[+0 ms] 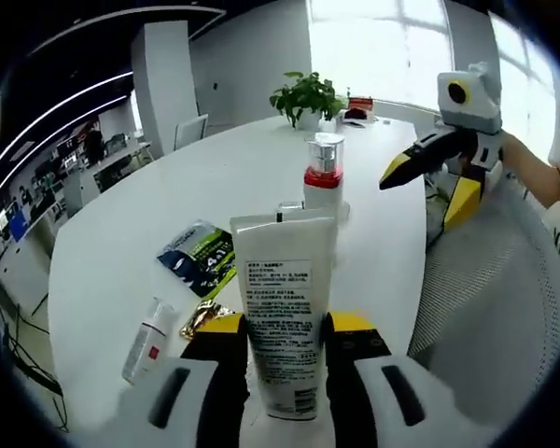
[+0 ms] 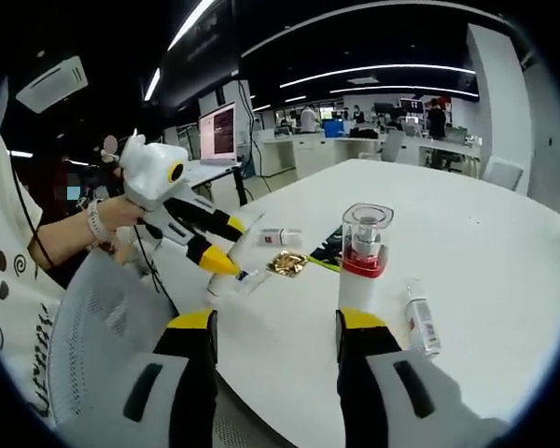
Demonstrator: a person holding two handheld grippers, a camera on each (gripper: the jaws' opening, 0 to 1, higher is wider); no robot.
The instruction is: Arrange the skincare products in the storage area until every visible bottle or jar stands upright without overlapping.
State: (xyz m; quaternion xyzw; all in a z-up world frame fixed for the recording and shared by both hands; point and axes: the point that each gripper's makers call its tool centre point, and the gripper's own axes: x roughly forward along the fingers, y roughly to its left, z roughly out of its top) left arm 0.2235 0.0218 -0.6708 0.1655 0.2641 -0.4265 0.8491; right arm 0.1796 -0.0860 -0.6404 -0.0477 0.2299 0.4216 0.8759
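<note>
Looking along the left gripper (image 1: pixel 285 350) in the left gripper view, its two yellow-tipped jaws press on both sides of a flat white plastic tube (image 1: pixel 282 313), which stands with its wide crimped end up and printed text facing the camera. Behind the tube, a pump bottle (image 1: pixel 323 175) stands upright on the white round table (image 1: pixel 159 271); it has a white body, a red band and a clear hard cap. To the left of the jaws a small white bottle with a red mark (image 1: pixel 147 340) lies on its side. Near it lie a dark and green soft sachet (image 1: pixel 200 258) and a crinkled gold foil piece (image 1: pixel 203 317). A green plant in a white pot (image 1: pixel 307 98) stands at the far edge of the table. At the upper right the right gripper (image 1: pixel 431 191) hangs beyond the table edge with its jaws spread apart, over a grey mesh chair back (image 1: pixel 490 289). The middle of the table is free and smooth.

In the right gripper view, the right gripper (image 2: pixel 278 336) is wide and holds nothing. The pump bottle (image 2: pixel 363 257) stands just beyond its right jaw, not touched. A slim white bottle (image 2: pixel 420 319) lies beside it on the table (image 2: pixel 476 243). The left gripper (image 2: pixel 226 245) comes in from the left and holds the tube (image 2: pixel 226 278), near the table edge. The foil piece (image 2: pixel 287 263) and one small white bottle (image 2: pixel 280 237) lie further in.
</note>
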